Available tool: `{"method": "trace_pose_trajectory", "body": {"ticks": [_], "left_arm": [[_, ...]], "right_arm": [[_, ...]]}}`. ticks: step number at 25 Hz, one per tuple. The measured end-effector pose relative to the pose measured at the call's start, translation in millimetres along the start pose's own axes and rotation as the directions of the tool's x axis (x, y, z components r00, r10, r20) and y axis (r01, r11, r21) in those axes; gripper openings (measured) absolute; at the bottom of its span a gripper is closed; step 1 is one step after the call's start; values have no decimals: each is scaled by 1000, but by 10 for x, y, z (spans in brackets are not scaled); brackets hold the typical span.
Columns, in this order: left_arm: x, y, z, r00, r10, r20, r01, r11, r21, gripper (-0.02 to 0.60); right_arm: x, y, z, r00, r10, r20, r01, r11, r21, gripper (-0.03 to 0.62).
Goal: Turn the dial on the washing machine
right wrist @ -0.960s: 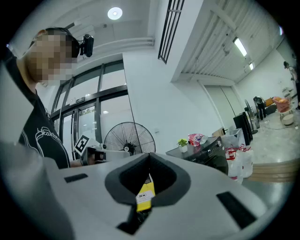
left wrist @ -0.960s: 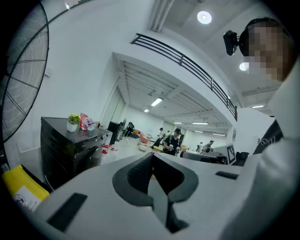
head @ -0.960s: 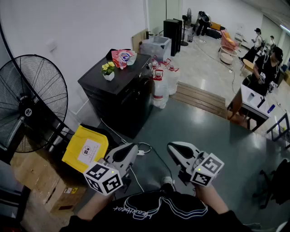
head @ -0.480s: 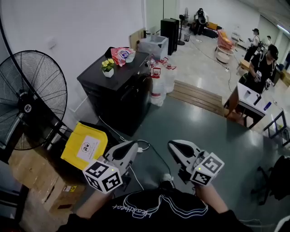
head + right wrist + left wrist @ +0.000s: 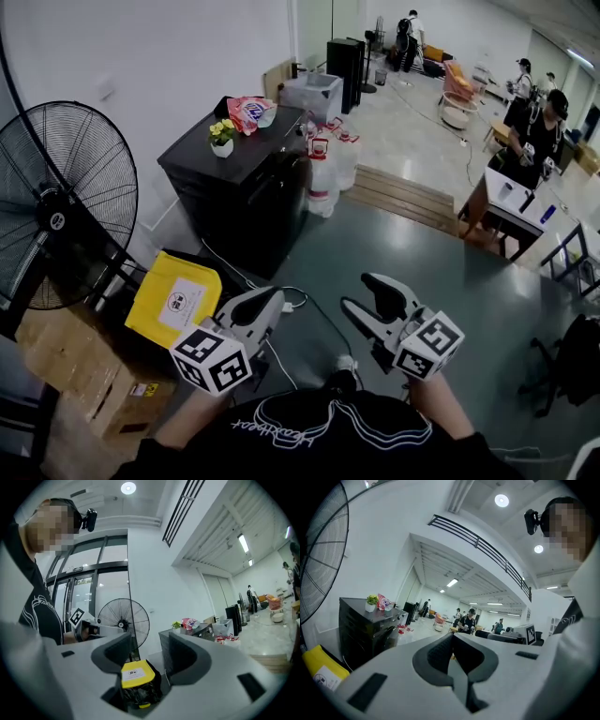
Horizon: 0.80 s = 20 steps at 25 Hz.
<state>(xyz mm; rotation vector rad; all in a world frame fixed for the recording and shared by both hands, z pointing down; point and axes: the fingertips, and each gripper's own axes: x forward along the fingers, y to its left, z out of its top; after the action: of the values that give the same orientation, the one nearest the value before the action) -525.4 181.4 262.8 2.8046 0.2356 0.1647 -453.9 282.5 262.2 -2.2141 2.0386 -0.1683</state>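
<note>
Nothing legible — the label (image 5: pixel 178 302) on the yellow bag (image 5: pixel 148 319) and the shirt script (image 5: pixel 292 435) blur.

Head view looks steeply down; level gripper views share the fan (image 5: pixel 58 222) with it.

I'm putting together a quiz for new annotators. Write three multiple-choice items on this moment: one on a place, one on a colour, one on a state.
1. The pot of yellow flowers stands:
A on the black cabinet
B on the floor
C on a cardboard box

2. The bag on the floor near the fan is:
A red
B yellow
C green

3. The jaws of the right hand-held gripper are:
A pressed together
B apart, gripping nothing
C clamped on a bottle

Key:
1 A: the pot sits on the cabinet's top.
2 B: the bag's upper face is yellow with a white label.
3 B: the jaws have just been opening, and the gap between them holds nothing.
</note>
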Motion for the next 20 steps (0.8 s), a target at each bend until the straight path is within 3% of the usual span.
{"method": "trace_pose_trajectory", "body": {"ticks": [8,20], "left_arm": [[222,-19,41,1000,-8,2,8,1000,3,5],[1315,315,37,998,46,-31,-47,999,-25,5]], "right_arm": [[-52,-290,55,998,-58,-26,56,996,-68,370],[147,-1448,10,997,-46,-69,43,998,-38,396]]}}
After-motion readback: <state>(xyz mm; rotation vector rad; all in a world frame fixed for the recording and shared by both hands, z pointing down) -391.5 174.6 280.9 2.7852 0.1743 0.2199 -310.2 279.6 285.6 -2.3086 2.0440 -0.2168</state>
